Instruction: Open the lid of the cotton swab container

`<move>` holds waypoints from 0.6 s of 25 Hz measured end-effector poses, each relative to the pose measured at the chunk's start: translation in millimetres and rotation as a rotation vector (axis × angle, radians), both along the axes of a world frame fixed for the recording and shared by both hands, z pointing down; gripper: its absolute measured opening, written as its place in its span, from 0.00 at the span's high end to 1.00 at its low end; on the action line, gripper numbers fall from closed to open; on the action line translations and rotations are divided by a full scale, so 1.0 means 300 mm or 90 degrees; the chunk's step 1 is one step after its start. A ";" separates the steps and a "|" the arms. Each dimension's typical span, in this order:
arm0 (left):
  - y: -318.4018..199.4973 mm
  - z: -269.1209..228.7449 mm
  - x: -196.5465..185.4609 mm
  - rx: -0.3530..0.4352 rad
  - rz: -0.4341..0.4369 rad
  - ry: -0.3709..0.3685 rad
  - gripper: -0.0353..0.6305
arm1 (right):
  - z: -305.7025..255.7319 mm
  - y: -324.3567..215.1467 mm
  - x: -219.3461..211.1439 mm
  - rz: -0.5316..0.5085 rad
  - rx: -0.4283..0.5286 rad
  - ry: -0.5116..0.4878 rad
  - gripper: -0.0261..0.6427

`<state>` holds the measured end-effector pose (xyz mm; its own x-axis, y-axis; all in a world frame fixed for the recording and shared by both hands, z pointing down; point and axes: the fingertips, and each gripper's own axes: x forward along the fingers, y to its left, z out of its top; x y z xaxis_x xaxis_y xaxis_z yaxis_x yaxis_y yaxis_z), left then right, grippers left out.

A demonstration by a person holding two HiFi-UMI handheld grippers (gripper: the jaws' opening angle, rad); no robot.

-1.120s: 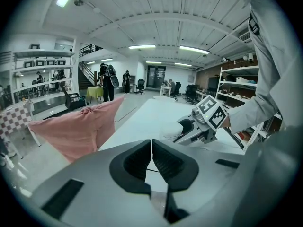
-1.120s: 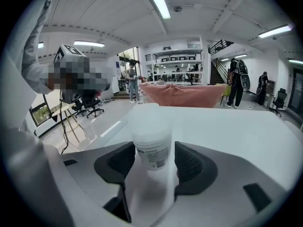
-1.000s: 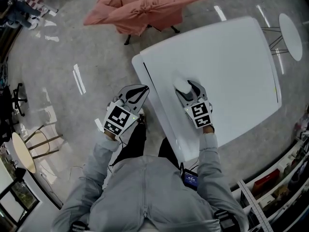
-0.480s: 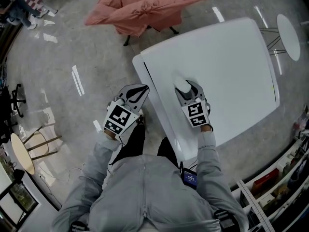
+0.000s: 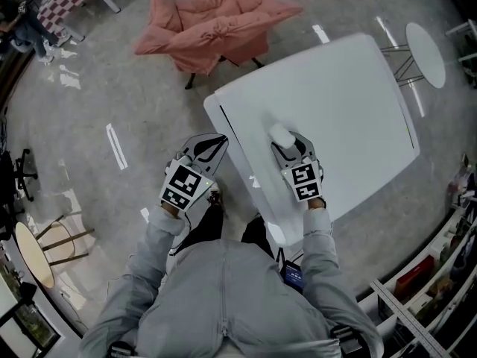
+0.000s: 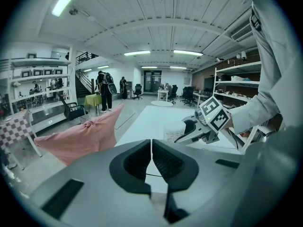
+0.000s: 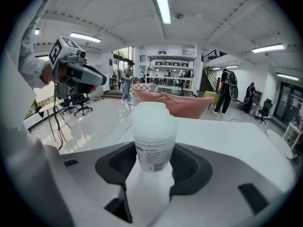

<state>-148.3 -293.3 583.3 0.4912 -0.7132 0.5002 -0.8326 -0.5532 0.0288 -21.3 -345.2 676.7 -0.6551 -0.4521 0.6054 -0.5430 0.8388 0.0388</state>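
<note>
right gripper still clamps the cotton swab container; left gripper stays closed, empty.

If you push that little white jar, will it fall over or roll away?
Probably tippy: the jar stands upright, taller than wide, on a smooth table. On its side it would likely roll, being round. It looks like stiff, light plastic, and the right gripper hugs both sides with its jaws, which should steady it.

Container on table, near its front edge; beanbag beyond the table
</note>
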 end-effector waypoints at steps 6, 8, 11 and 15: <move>0.047 -0.113 0.006 0.046 0.001 0.008 0.91 | -0.151 0.091 0.058 0.044 -0.005 -0.045 0.60; 0.060 -0.153 0.018 0.063 0.005 0.012 0.91 | -0.209 0.125 0.086 0.059 0.006 -0.050 0.60; 0.094 -0.223 0.031 0.088 0.008 0.017 0.91 | -0.310 0.188 0.120 0.072 0.024 -0.057 0.60; 0.112 -0.326 0.052 0.125 0.009 0.032 0.91 | -0.475 0.253 0.171 0.095 0.063 -0.075 0.60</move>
